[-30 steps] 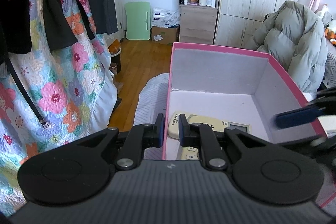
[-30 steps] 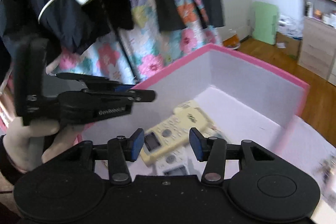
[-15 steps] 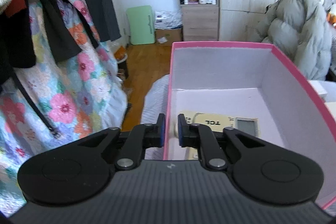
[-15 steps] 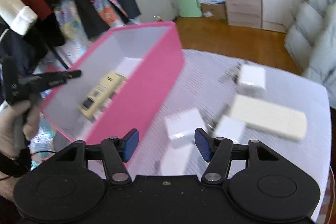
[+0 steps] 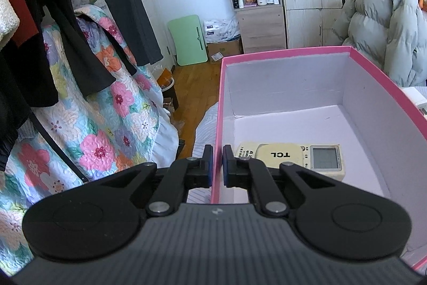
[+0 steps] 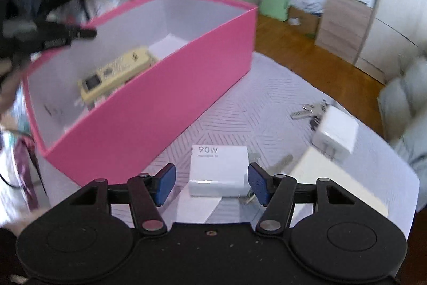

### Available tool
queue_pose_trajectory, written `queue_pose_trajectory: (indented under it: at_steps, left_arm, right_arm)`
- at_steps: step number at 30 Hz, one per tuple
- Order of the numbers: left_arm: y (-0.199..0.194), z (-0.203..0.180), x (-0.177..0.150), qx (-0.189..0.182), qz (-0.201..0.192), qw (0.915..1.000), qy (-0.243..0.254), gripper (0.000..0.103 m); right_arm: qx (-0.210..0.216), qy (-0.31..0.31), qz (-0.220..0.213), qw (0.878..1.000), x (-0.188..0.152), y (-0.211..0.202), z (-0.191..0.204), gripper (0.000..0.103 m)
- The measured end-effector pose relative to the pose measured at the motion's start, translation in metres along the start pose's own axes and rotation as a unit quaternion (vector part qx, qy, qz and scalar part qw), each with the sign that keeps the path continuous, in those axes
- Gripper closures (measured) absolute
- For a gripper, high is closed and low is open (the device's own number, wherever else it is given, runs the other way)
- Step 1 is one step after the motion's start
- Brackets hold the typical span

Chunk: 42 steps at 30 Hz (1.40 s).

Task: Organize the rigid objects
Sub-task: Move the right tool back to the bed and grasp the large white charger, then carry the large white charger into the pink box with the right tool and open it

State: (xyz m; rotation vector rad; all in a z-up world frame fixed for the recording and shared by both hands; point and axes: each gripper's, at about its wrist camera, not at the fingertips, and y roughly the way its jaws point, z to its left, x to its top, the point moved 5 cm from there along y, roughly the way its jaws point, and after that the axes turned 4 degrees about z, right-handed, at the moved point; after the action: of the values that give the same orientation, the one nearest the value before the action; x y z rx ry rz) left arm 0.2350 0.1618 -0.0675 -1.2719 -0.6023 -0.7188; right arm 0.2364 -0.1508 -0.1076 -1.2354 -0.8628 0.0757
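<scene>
A pink box with a white inside stands on the striped cloth, and a cream TCL remote lies in it. My left gripper is shut on the box's left wall, one pad on each side. The right wrist view shows the same pink box, the cream remote and the left gripper at its rim. My right gripper is open above a white 90W charger, which lies between the blue pads without touching them.
A second white charger, a bunch of keys and a flat cream box lie right of the 90W charger. Hanging clothes and a floral quilt are left of the box; a puffy coat is behind it.
My right gripper swung out from over the box, came down over the table by the 90W charger, and its jaws widened. The left gripper kept its hold on the box wall and rolled slightly.
</scene>
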Motion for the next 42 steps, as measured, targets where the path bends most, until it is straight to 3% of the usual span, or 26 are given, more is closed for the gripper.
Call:
queue_pose_trajectory:
  at_steps: [6,8,16,25,34,38,42]
  left_arm:
    - [-0.001,0.005,0.001,-0.002,0.0,1.0,-0.008,0.097]
    - [0.0,0.005,0.001,-0.004,0.001,1.0,-0.009,0.097]
    - [0.001,0.007,0.002,-0.001,0.001,1.0,-0.006,0.097]
    - [0.004,0.005,0.001,-0.007,0.008,0.9999,-0.01,0.097]
    - [0.002,0.004,-0.001,-0.015,0.001,0.9997,-0.02,0.097]
    - [0.002,0.004,-0.001,-0.015,0.001,0.9997,-0.019,0.097]
    - [0.002,0.003,-0.001,-0.016,0.001,0.9996,-0.021,0.097]
  right_arm:
    - [0.0,-0.05,0.088,0.995,0.016,0.035,-0.002,0.036]
    - [0.002,-0.043,0.096,0.994,0.016,0.044,-0.003,0.037]
    - [0.005,0.002,0.045,0.999,0.018,0.031,-0.001,0.041]
    - [-0.009,0.009,-0.017,1.0,0.025,-0.026,0.009,0.041]
    - [0.039,0.004,-0.088,0.995,0.063,-0.074,0.036,0.041]
    - [0.069,-0.02,-0.092,0.993,0.083,-0.066,0.057,0.041]
    - [0.094,-0.054,-0.061,0.992,0.103,-0.04,0.08,0.041]
